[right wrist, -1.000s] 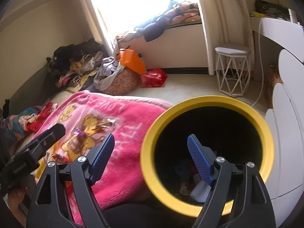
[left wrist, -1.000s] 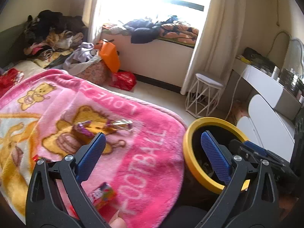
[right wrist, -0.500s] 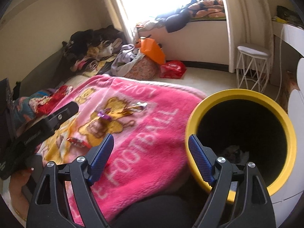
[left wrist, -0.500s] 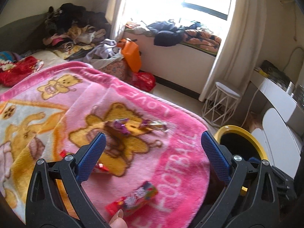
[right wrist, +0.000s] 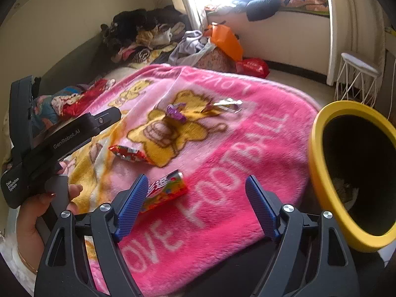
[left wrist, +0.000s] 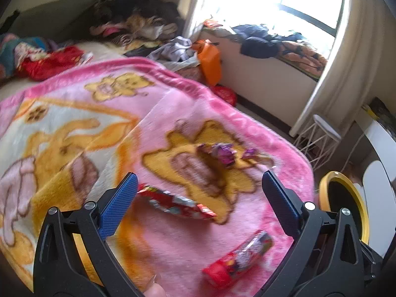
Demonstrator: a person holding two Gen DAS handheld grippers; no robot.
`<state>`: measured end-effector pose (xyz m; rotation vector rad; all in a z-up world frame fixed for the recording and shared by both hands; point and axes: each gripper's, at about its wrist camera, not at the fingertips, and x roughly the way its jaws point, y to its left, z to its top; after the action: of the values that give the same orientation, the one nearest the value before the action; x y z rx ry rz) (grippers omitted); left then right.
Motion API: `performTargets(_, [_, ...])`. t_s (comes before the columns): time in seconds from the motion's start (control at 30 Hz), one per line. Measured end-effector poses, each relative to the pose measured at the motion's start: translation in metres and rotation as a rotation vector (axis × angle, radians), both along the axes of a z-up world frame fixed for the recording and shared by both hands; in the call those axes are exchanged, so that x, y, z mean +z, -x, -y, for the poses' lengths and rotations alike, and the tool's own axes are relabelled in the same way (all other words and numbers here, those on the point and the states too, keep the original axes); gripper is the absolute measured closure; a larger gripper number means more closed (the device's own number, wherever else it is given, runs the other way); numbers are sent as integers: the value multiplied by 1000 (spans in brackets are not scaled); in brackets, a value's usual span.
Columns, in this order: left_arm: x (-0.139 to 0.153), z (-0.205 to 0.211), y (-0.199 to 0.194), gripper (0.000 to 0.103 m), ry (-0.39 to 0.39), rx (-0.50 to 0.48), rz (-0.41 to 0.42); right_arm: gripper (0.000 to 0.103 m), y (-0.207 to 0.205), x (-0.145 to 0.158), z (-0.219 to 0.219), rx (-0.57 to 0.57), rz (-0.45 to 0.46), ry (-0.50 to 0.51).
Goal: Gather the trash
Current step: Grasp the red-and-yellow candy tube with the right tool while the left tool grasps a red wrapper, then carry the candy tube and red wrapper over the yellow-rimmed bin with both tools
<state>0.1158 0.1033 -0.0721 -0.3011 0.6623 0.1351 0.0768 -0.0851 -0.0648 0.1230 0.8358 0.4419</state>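
Candy pack (right wrist: 163, 191): a red, many-coloured wrapper lying flat on the pink blanket (right wrist: 222, 153), near its front edge; in the right wrist view it sits just beside the left blue pad, partly behind it, touching nothing else.
Red packet (left wrist: 177, 201): a crumpled foil bag a little farther in on the blanket, lying across the lower edge of a printed yellow bear, apart from the candy pack.
Purple wrapper (left wrist: 222, 154): small twisted foil on the bear print, farther back still.
Silver wrapper (right wrist: 224, 106): shiny strip just right of the purple one, near the far edge of the blanket.
Bin (right wrist: 319, 173): round, yellow rim, dark inside, standing off the blanket's right edge; some pale scraps show at the bottom.
Right gripper (right wrist: 198, 198): jaws spread wide, nothing between the pads, tilted down over the blanket's front edge.
Left gripper (left wrist: 198, 203): jaws spread wide and empty, aimed down at the blanket with the red packet showing between them but not touched; blurred.
Hand (right wrist: 42, 205): wrapped around the left gripper's handle at the left.
Stool (right wrist: 356, 79): white wire frame, on the floor far right, by the curtain.
Clothes pile (left wrist: 138, 22): heaped at the far end of the bed.
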Motion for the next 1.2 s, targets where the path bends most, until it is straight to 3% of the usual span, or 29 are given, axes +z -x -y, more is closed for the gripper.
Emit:
performTargets(0.3, [-32, -38, 1, 11, 110, 78, -78, 26, -16, -25, -29, 34, -132, -17])
performTargets(0.53, [-55, -50, -3, 14, 222, 103, -120, 38, -34, -55, -35, 37, -290, -92])
performTargets(0.7, [-64, -51, -9, 24, 277, 105, -129, 50, -42, -59, -39, 41, -295, -117])
performTargets(0.8, [-67, -51, -14, 36, 298, 109, -128, 54, -47, -62, -40, 42, -296, -123])
performTargets(0.9, [-69, -52, -18, 56, 309, 116, -130, 58, -45, -60, -37, 44, -283, -147])
performTargets(0.97, [-70, -52, -20, 75, 313, 123, -131, 60, -44, -57, -33, 45, -269, -165])
performTargets(1.03, [-71, -54, -19, 78, 325, 125, -129, 63, -42, -53, -30, 48, -254, -174])
performTargets(1.13, [-67, -54, -14, 95, 334, 115, -112, 64, -37, -44, -25, 51, -215, -169])
performTargets(1.2, [-61, -52, -11, 95, 331, 102, -96, 65, -35, -38, -23, 52, -187, -162])
